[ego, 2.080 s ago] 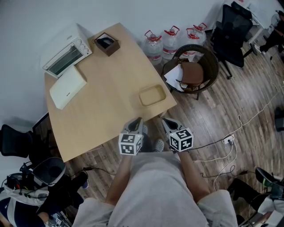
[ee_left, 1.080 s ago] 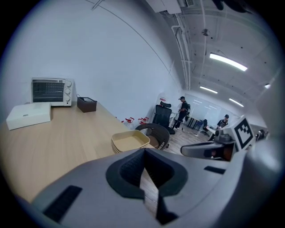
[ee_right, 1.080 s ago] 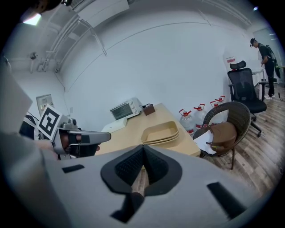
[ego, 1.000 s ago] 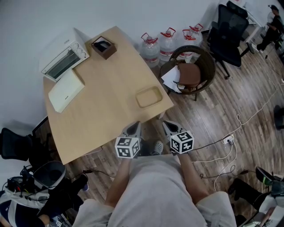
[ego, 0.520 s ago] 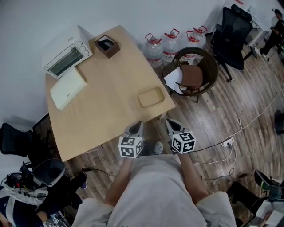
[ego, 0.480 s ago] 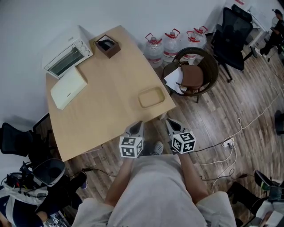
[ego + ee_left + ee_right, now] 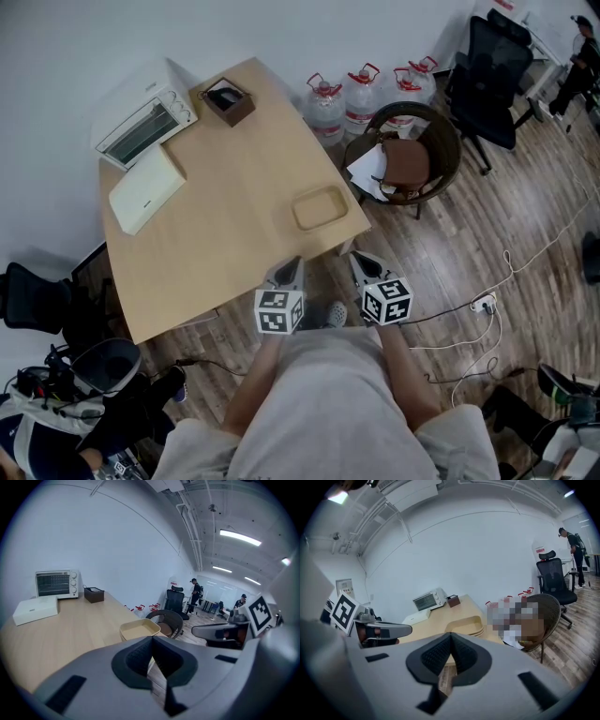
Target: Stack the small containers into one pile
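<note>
A pile of shallow beige containers (image 7: 321,207) sits nested near the right corner of the light wooden table (image 7: 216,187); the same pile (image 7: 139,629) shows in the left gripper view and the pile (image 7: 467,626) in the right gripper view. My left gripper (image 7: 287,272) is shut with nothing in it, held off the table's near edge, close to my body. My right gripper (image 7: 362,263) is also shut and empty, beside the left one and short of the pile.
On the table's far end stand a white toaster oven (image 7: 144,123), a flat white box (image 7: 145,188) and a small brown box (image 7: 229,97). To the right are water jugs (image 7: 364,82), a round wicker chair (image 7: 405,145), office chairs and floor cables (image 7: 469,323).
Both grippers have stayed shut and almost still in front of me. Only the head view has shifted slightly.
</note>
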